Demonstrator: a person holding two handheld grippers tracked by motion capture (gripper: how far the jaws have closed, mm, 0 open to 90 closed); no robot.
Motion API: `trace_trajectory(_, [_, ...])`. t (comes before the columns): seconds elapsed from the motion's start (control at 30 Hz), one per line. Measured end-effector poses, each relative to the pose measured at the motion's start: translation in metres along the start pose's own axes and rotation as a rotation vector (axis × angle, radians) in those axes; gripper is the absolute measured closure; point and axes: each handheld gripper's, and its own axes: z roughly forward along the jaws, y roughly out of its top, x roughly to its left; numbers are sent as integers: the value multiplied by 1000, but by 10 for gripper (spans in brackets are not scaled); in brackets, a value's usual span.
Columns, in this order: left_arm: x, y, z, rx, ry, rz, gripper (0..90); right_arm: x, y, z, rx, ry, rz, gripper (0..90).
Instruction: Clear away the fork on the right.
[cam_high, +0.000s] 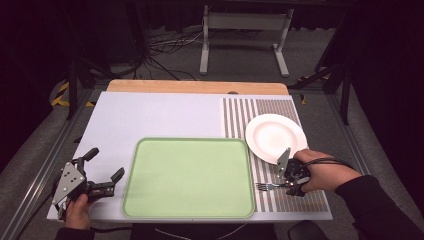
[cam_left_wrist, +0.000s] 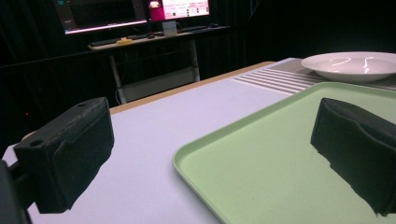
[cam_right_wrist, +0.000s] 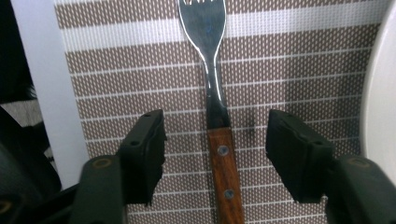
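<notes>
The room is dark, and my white table (cam_high: 150, 115) is bright in it. A big green tray (cam_high: 190, 177) sits in the middle of the table, smooth and flat with round corners. Right of the tray lies a striped brown mat (cam_high: 272, 150) that looks bumpy, like cloth. A round shiny white plate (cam_high: 276, 136) sits on the mat. Nearer to me than the plate, the fork (cam_right_wrist: 212, 93) lies flat on the mat, with a shiny metal top and a wooden handle. My right tongs (cam_right_wrist: 215, 154) are spread around the handle but not pinching it yet, so the pick-up is just starting. My left tongs (cam_high: 102, 172) wait left of the tray, wide apart, holding nothing.
</notes>
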Motion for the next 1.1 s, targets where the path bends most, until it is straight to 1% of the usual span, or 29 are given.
trace_trajectory(0.07, [0, 0, 0, 0, 0, 0, 0, -1, 0, 1, 20, 10, -10, 457])
trace_trajectory(0.1, [0, 0, 0, 0, 1, 0, 0, -1, 0, 2, 17, 3, -16, 490])
trace_trajectory(0.13, [0, 0, 0, -1, 1, 0, 0, -1, 0, 2, 32, 5, -21, 525])
trace_trajectory(0.2, [0, 0, 0, 0, 0, 0, 0, -2, 2, 3, 42, 0, -49, 587])
trace_trajectory(0.27, [0, 0, 0, 2, -1, 0, 0, -2, 2, 5, 41, -4, -63, 621])
trace_trajectory(0.37, [0, 0, 0, 0, 0, 1, 0, -3, 4, 7, 65, -1, -90, 687])
trace_trajectory(0.43, [0, 0, 0, 0, 1, 0, 0, -2, 6, 8, 75, 15, -91, 746])
trace_trajectory(0.47, [0, 0, 0, 0, 1, 0, 0, -2, 6, 8, 78, 11, -104, 772])
trace_trajectory(0.5, [0, 0, 0, 1, 1, 1, 0, -2, 7, 8, 87, 9, -117, 774])
trace_trajectory(0.7, [0, 0, 0, -2, 1, -2, 0, -1, 9, 7, 99, 4, -142, 779])
trace_trajectory(0.77, [0, 0, 0, -2, 3, -3, 0, 0, 9, 6, 87, 8, -135, 780])
trace_trajectory(0.9, [0, 0, 0, 0, 0, 1, 0, 1, 10, 0, 72, 1, -128, 780])
trace_trajectory(1.0, [0, 0, 0, -1, 1, 1, 0, 1, 10, -7, 77, -5, -117, 780])
trace_trajectory(1.1, [0, 0, 0, -1, 1, 0, 0, 1, 12, -15, 62, -23, -111, 780])
